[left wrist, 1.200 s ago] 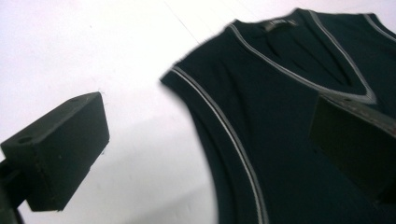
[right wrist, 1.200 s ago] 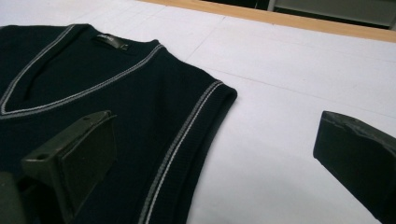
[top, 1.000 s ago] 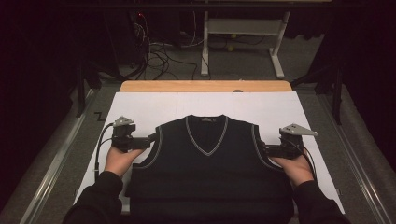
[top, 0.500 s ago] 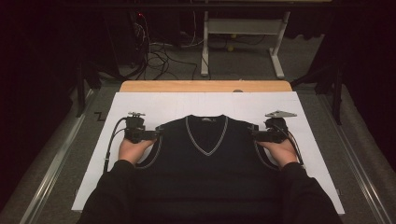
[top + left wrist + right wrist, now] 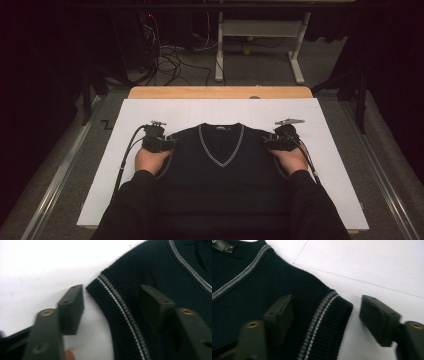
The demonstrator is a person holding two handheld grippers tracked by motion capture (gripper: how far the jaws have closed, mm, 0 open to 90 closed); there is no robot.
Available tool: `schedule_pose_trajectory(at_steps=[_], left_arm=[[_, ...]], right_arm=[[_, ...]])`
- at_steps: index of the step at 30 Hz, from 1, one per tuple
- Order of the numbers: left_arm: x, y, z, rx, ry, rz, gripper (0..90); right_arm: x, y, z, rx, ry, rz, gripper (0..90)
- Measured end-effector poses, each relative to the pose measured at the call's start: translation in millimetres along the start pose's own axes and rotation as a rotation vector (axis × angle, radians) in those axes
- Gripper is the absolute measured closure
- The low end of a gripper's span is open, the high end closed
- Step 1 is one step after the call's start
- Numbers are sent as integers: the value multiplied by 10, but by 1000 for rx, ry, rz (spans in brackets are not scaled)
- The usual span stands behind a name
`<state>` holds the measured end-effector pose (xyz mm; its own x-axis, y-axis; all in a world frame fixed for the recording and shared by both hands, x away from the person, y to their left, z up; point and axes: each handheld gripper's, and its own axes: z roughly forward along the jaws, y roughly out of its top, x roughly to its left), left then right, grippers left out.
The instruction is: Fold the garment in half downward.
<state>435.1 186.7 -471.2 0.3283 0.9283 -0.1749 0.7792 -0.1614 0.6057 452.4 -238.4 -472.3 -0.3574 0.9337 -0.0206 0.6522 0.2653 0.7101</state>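
**Both jaws straddling vest shoulders, not yet clamped**

Dark navy knitted sleeveless V-neck vest with grey stripe trim (image 5: 220,175) lying flat, front up, centre to lower centre of high view, on white paper sheet (image 5: 330,150) covering light wooden desk (image 5: 220,92). Neckline toward top of frame, hem toward bottom edge between two dark sleeves.

Left gripper (image 5: 161,143) at left-centre of high view, at vest's shoulder corner, hand (image 5: 151,159) just below it, black cable (image 5: 124,162) trailing down-left over paper. Right gripper (image 5: 274,142) at right-centre, at opposite shoulder corner, hand (image 5: 289,159) below, grey three-cornered plate (image 5: 289,121) on top.

Left gripper view: ribbed armhole edge with grey stripe (image 5: 120,312) running from centre to bottom between the two black jaws; one jaw lower left over bare white paper, other jaw at right over dark knit. Visible gap on both sides, pads not pressing. Jaws just been closing, vest edge between them, still released.

Right gripper view: ribbed shoulder corner (image 5: 332,315) at centre between jaws; one jaw lower left above knit, other at right over white paper, clear of fabric. Jaws just been closing, fabric between, not clenched. Small black neck label (image 5: 223,245) at upper left corner.

Background at top of high view: grey floor, tangled cables (image 5: 165,55), white metal stand frame (image 5: 260,45).
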Motion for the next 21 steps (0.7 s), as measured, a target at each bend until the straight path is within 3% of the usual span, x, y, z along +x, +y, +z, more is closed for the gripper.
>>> schedule_pose_trajectory(at_steps=[5, 9, 11, 13, 19, 21], left_arm=[[-43, -24, 9, -9, -5, 37, 501], [-31, -33, 0, -11, -36, 38, 592], [-48, -30, -2, -10, -50, 47, 697], [-75, -23, -20, -26, -38, 55, 715], [-47, 62, -244, -164, -59, 22, 724], [-63, 106, -324, -198, -54, 44, 724]], right_arm=[[16, 9, -40, 9, 16, 12, 620], [15, -11, -58, 4, 46, 14, 752], [42, -14, -61, -1, 39, -1, 775], [62, -13, -68, -8, 29, -7, 782], [43, 51, -215, -79, 17, -30, 785], [26, 89, -291, -118, 15, -34, 785]])
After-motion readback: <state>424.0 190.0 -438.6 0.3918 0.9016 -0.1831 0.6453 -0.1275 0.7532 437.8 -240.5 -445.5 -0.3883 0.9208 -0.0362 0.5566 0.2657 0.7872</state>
